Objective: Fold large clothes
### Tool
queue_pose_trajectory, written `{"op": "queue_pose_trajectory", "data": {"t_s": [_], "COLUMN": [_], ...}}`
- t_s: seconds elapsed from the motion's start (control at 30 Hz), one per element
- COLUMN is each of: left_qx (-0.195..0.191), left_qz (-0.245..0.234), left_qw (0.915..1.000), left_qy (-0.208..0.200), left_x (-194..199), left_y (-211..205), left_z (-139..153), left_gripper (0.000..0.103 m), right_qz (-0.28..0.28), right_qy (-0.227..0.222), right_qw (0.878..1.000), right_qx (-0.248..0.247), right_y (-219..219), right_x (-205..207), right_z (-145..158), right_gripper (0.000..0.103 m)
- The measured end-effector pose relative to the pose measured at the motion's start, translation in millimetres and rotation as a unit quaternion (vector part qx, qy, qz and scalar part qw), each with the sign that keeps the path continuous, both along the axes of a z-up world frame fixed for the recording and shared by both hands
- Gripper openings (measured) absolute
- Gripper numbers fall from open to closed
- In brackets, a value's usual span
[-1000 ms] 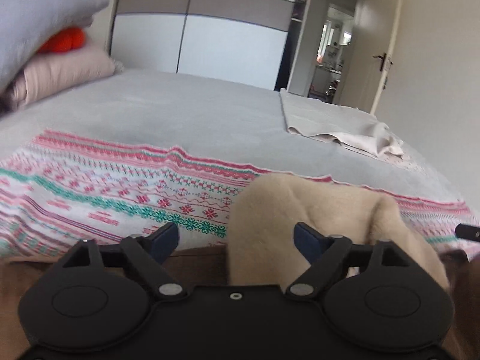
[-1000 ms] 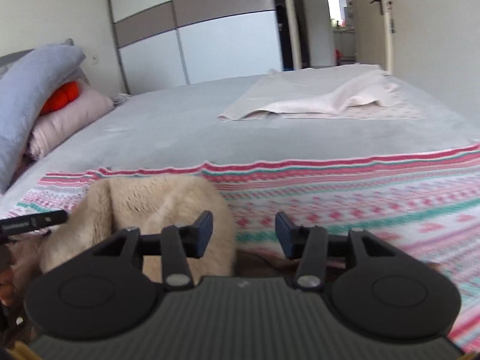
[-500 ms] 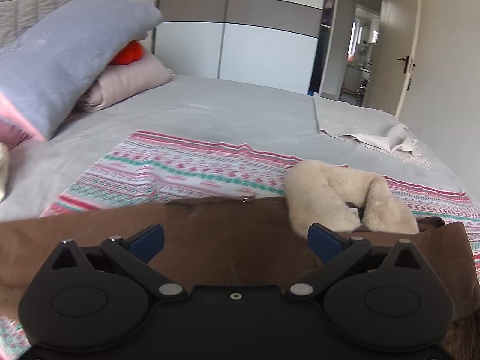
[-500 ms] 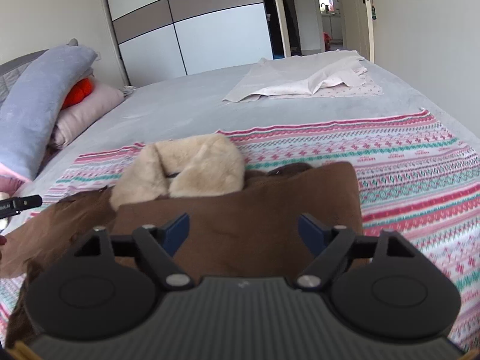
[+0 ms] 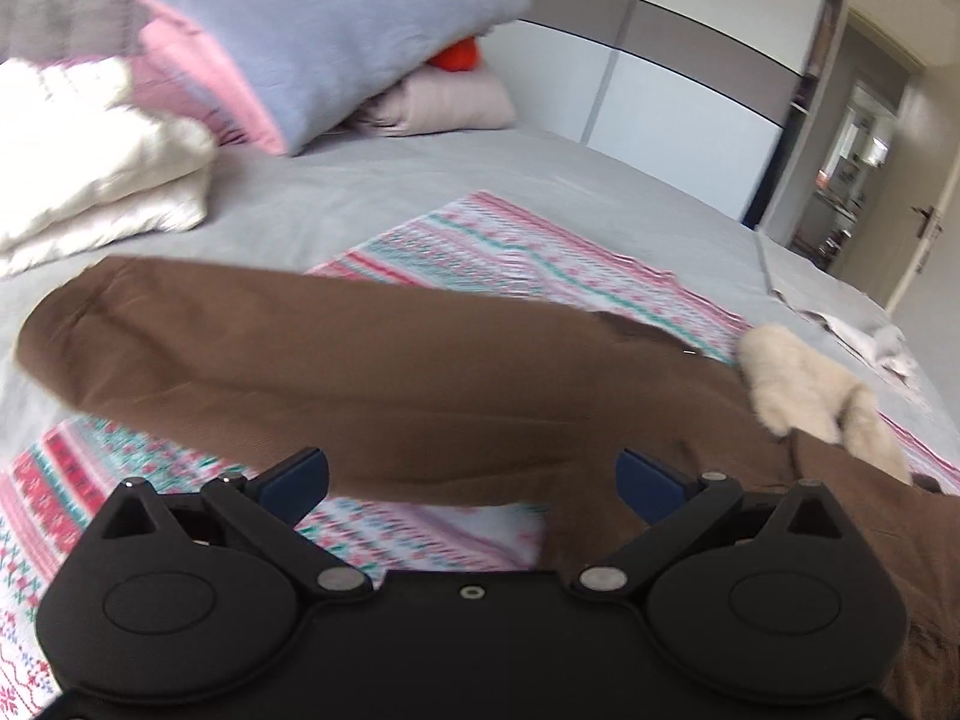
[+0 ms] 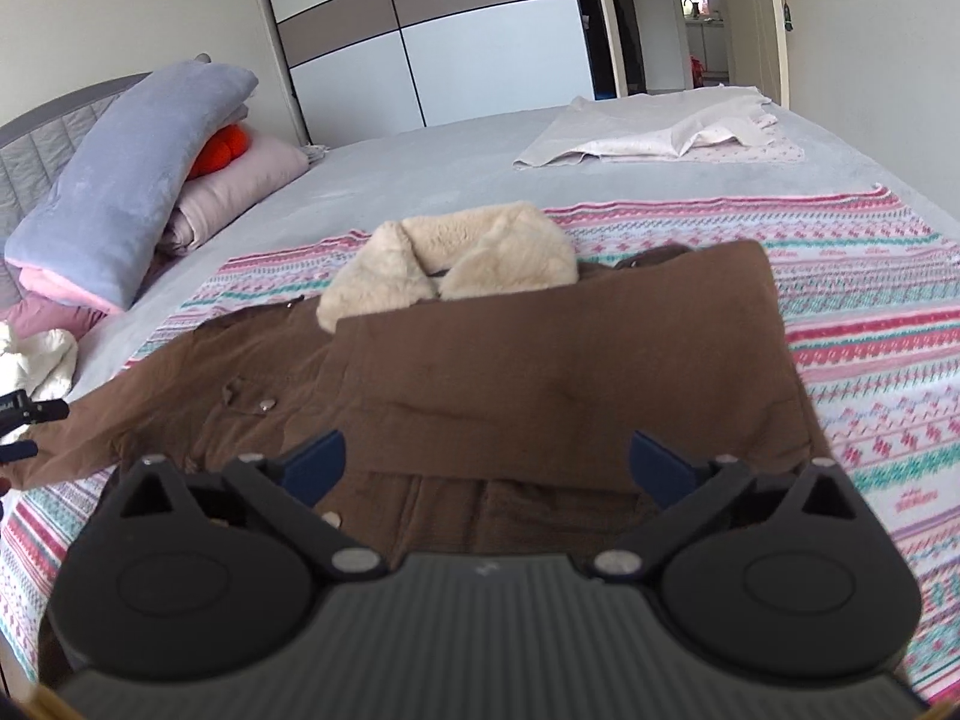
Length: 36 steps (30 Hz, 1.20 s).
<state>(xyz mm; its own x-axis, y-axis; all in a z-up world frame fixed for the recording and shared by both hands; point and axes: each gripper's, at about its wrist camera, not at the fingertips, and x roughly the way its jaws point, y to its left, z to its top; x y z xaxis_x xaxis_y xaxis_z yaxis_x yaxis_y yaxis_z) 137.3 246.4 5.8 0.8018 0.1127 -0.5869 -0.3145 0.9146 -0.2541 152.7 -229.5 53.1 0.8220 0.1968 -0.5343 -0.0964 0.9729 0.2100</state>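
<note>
A brown coat [image 6: 558,372] with a cream fur collar [image 6: 456,264] lies on a patterned blanket [image 6: 870,360] on the bed. Its right sleeve is folded across the chest. Its left sleeve [image 5: 336,360] stretches out to the left over the blanket. My left gripper [image 5: 471,474] is open and empty, just short of that sleeve. My right gripper [image 6: 486,462] is open and empty above the coat's lower part. The left gripper's fingertips [image 6: 24,414] show at the left edge of the right wrist view.
Pillows [image 5: 336,42] and a white padded garment [image 5: 90,162] are piled at the head of the bed. A folded pale cloth [image 6: 654,132] lies at the far side. A wardrobe [image 6: 450,30] and an open door stand behind the grey bed [image 6: 420,180].
Both grippers have pulled back and up from the coat, with jaws wider. The left gripper has swung left towards the outstretched sleeve. The right sleeve now lies folded across the chest.
</note>
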Motion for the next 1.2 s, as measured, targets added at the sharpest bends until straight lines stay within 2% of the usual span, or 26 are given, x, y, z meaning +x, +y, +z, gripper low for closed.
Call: {"op": "queue_pose_trajectory", "data": {"t_s": [0.1, 0.3, 0.4, 0.6, 0.67, 0.7, 0.73, 0.77, 0.83, 0.9, 1.0, 1.2], "left_qx": [-0.016, -0.084, -0.109, -0.117, -0.113, -0.106, -0.097, -0.087, -0.077, -0.062, -0.047, -0.032], "left_qz": [0.055, 0.107, 0.151, 0.224, 0.235, 0.244, 0.256, 0.265, 0.272, 0.270, 0.235, 0.125], "left_qw": [0.9981, 0.9904, 0.9825, 0.9631, 0.9584, 0.9562, 0.9543, 0.9538, 0.9544, 0.9553, 0.9590, 0.9613], "left_qy": [0.022, 0.022, -0.007, -0.094, -0.115, -0.121, -0.119, -0.111, -0.096, -0.102, -0.150, -0.244], "left_x": [4.9, 8.6, 3.5, 4.0, 5.9, 7.4, 10.9, 14.8, 22.1, 24.9, 25.4, 33.2], "left_y": [30.0, 82.0, 101.7, 132.5, 140.4, 143.5, 145.8, 147.6, 150.7, 147.5, 132.9, 65.0], "left_z": [-23.9, -47.6, -52.8, -65.0, -66.2, -66.2, -65.5, -65.0, -63.5, -54.2, -27.2, 44.4], "left_gripper": [0.103, 0.103, 0.102, 0.100, 0.094, 0.085, 0.070, 0.063, 0.031, 0.017, 0.010, 0.009], "right_qz": [0.014, 0.036, 0.035, 0.040, 0.040, 0.039, 0.039, 0.040, 0.040, 0.040, 0.038, 0.031], "right_qy": [0.035, 0.032, 0.029, 0.045, 0.047, 0.047, 0.047, 0.046, 0.047, 0.045, 0.041, 0.034], "right_qw": [0.999, 0.996, 0.995, 0.995, 0.995, 0.995, 0.995, 0.995, 0.995, 0.995, 0.996, 0.998], "right_qx": [-0.032, -0.077, -0.092, -0.081, -0.081, -0.081, -0.080, -0.078, -0.075, -0.074, -0.070, -0.043], "right_y": [11.3, 27.4, 28.3, 26.5, 26.4, 25.9, 25.3, 24.7, 23.6, 22.8, 20.3, 14.5], "right_x": [5.2, 1.6, 3.8, 10.4, 10.6, 10.2, 9.9, 9.5, 9.4, 9.8, 10.6, 11.0], "right_z": [-21.9, -36.4, -39.4, -47.2, -48.6, -49.0, -49.1, -49.3, -49.3, -48.8, -46.7, -40.4], "right_gripper": [0.103, 0.103, 0.103, 0.103, 0.103, 0.103, 0.103, 0.103, 0.103, 0.103, 0.103, 0.103]}}
